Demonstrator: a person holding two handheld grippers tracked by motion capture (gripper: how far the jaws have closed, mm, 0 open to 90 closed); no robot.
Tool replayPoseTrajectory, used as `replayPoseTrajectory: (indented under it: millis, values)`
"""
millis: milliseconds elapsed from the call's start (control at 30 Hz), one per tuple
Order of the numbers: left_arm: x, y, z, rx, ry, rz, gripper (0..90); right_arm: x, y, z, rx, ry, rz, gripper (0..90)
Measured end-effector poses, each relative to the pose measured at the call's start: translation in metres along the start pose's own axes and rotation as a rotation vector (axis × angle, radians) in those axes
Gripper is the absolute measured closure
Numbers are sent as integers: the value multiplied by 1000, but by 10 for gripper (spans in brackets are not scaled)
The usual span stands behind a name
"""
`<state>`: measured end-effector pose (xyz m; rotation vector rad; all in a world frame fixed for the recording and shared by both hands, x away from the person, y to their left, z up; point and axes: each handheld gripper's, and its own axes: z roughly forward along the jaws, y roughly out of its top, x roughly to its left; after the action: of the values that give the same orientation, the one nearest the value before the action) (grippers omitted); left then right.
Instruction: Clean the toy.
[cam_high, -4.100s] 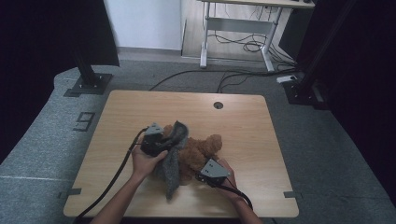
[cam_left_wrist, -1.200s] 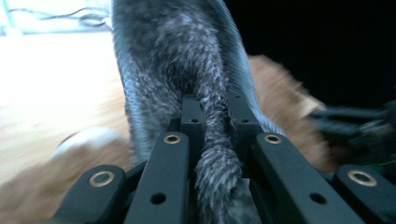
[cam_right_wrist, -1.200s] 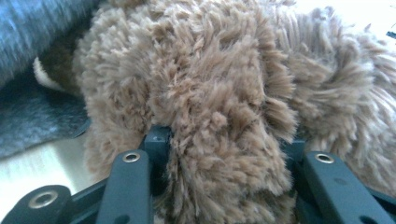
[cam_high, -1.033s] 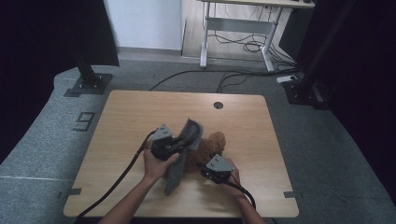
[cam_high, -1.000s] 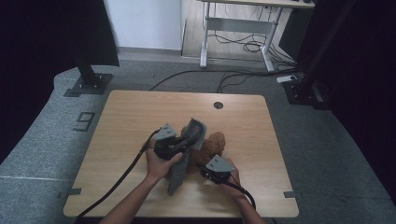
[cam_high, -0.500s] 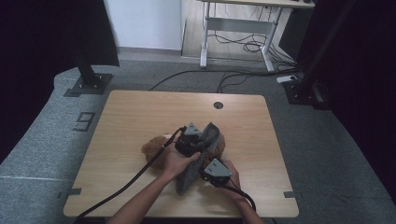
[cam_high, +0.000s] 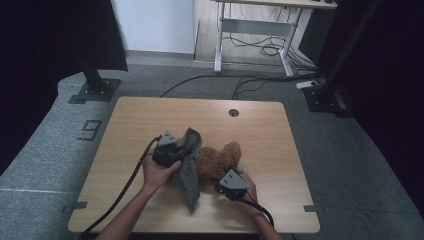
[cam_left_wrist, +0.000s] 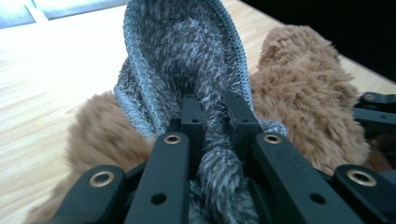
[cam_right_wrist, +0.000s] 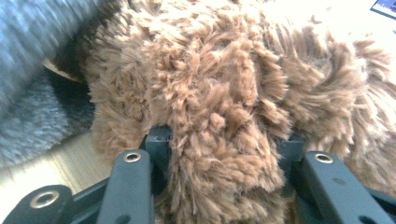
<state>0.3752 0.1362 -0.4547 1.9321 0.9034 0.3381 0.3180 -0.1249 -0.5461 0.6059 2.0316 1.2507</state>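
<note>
- Brown fuzzy plush toy (cam_high: 218, 161) lay near the middle of the light wooden table (cam_high: 125, 130), with a grey fleecy knit garment (cam_high: 187, 167) draped against its left side.
- Left gripper (cam_left_wrist: 214, 112) was clamped tight on a bunched fold of the grey garment, the stitched hem arching up over the jaws like an opening; in the high view it sat (cam_high: 170, 150) just left of the toy.
- Right gripper (cam_right_wrist: 224, 140) was closed on a thick tuft of the brown plush, pinning the toy; in the high view it sat (cam_high: 231, 182) at the toy's near right.
- Step judged: dressing the toy, garment opening being brought over it while the other hand steadied it.
- Next move likely calls for pulling the hem further across the plush with the right grip kept firm, so the toy does not slide.
- Hard to tell: which part of the toy was held (limb, head or body), and whether any of it was already inside the garment.
- Garment's type unclear; its lower end trailed toward the near table edge.
- Grey blur at the right gripper view's left was probably that garment.
</note>
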Motion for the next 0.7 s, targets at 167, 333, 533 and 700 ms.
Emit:
replayPoseTrajectory:
  millis: [167,333,533,700]
  values:
    - [8,-3,-27,-45,60,15,803,1,-1,-1,2,-1,-4,542]
    - [38,-25,-43,7,150,-26,803,-1,-2,-1,2,0,5,541]
    - [71,-68,-43,73,164,-140,804,1,-3,-2,0,-2,-3,541]
    - [86,-84,-41,72,88,-231,802,1,-4,-3,-2,5,5,536]
